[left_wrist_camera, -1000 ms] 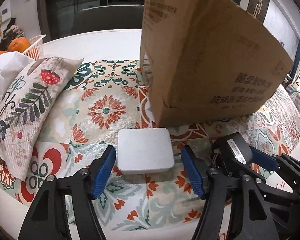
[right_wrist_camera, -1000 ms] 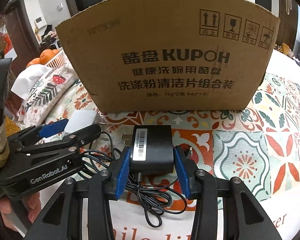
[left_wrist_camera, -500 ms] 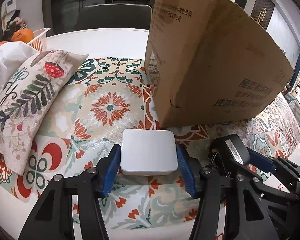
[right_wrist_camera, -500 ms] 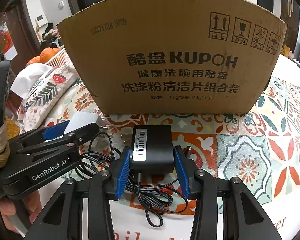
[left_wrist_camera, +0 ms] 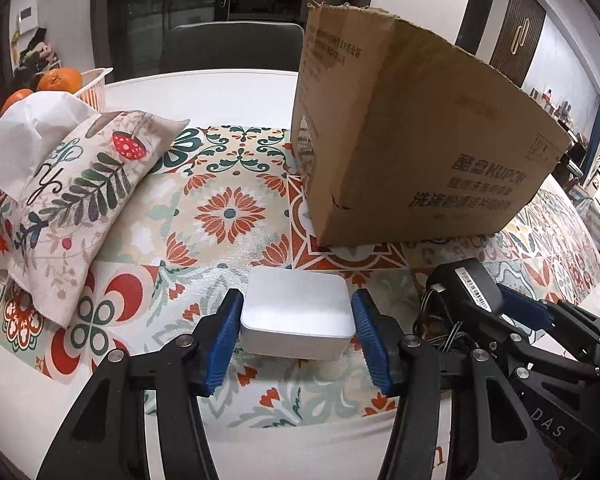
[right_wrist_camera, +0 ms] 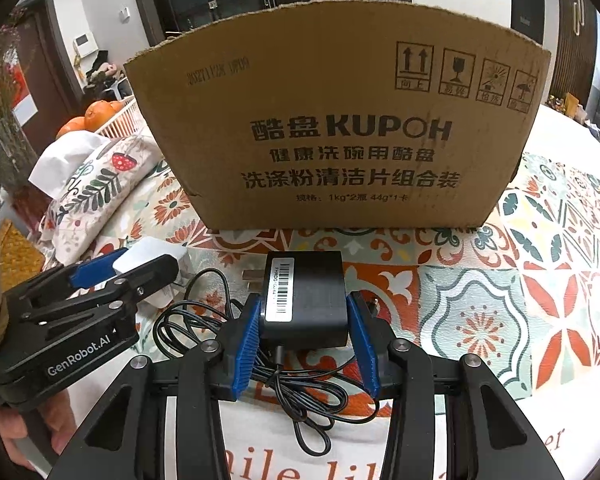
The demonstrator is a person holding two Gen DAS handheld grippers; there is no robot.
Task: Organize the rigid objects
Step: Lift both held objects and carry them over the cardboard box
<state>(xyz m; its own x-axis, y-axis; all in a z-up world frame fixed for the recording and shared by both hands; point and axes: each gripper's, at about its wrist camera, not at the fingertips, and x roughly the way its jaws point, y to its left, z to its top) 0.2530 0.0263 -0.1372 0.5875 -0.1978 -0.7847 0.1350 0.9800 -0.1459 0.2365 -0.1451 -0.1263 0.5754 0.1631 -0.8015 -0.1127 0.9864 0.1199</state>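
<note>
A white table carries a floral patterned mat, with dark glass doors and a chair behind it. At the far left a white basket holds oranges, and a printed cushion lies in front of it with white tissue on its upper end. Near the middle of the mat the left gripper has its blue pads pressed against both sides of a white box, which rests on the mat. Behind and to the right of it stands a cardboard box, upright and open at the top. Just right of the left gripper, the right gripper is clamped on a black power adapter with a barcode label; its black cable lies in loose loops on the mat beneath and to the left of the fingers. The adapter sits close in front of the cardboard box, not touching it.
</note>
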